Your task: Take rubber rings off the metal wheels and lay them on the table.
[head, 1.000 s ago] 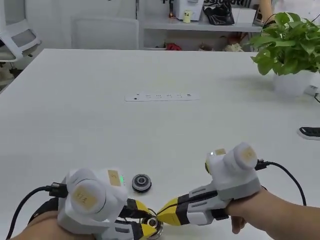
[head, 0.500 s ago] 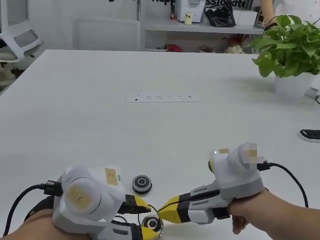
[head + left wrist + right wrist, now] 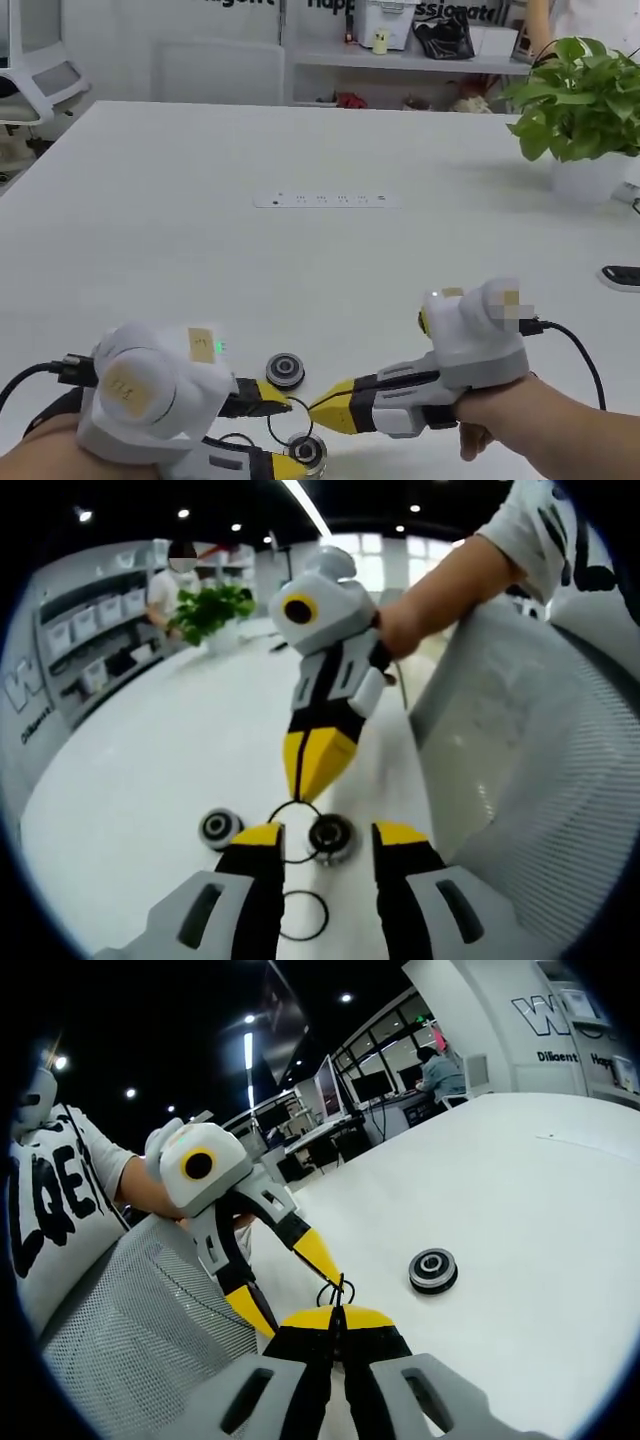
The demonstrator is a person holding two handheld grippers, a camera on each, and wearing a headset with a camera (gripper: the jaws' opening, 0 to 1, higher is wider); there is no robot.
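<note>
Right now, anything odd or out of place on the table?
Nothing stands out. The right gripper has its fingers shut on one thin black rubber ring; another ring lies flat by the open left gripper. Both round metal wheels sit flat on the white table.

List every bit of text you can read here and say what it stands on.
"W": large wall logo.
"Diligent": small wall lettering below that logo.
"Happ": next wall word, cut off at the view's edge.
"LQE": person's shirt, rest hidden.
Top wall lettering, head view: cropped, not readable.
Yellow sticker on left gripper: too blurred.
</note>
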